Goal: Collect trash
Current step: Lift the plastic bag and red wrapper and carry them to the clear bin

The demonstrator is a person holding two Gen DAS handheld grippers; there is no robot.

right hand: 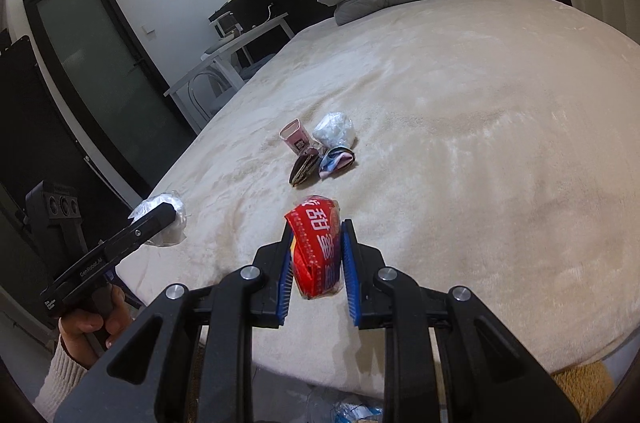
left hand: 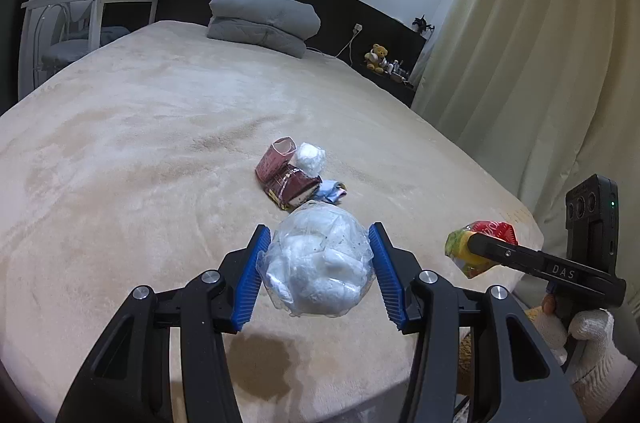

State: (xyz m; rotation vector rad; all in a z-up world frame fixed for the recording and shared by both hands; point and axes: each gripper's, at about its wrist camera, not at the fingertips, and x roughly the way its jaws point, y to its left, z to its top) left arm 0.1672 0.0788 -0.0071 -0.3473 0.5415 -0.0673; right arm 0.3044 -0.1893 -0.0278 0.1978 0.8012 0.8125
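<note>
Gripping a clear plastic bundle [left hand: 320, 259] between widely spread jaws, the left gripper [left hand: 318, 277] hung above the bed [left hand: 140, 143]; the right gripper [right hand: 316, 271], jaws narrowed, pinched a red wrapper [right hand: 318, 247] over the bed's near edge.

The left hand-held gripper [left hand: 316, 275] is black with blue ribbed pads [left hand: 250, 283], and between them sits a clear plastic bag [left hand: 318, 263] stuffed with white tissue; the right hand-held gripper [right hand: 316, 259], black with the same blue pads, carries a red snack wrapper [right hand: 318, 247] printed with white characters and a yellow edge. The bed [left hand: 140, 151] is cream plush; on it lie a pink carton [left hand: 276, 159], a dark maroon wrapper [left hand: 294, 189], a pale blue-and-pink packet [left hand: 330, 191] and a white wad [left hand: 310, 158]; the folded quilt [left hand: 264, 21] is grey.
</note>
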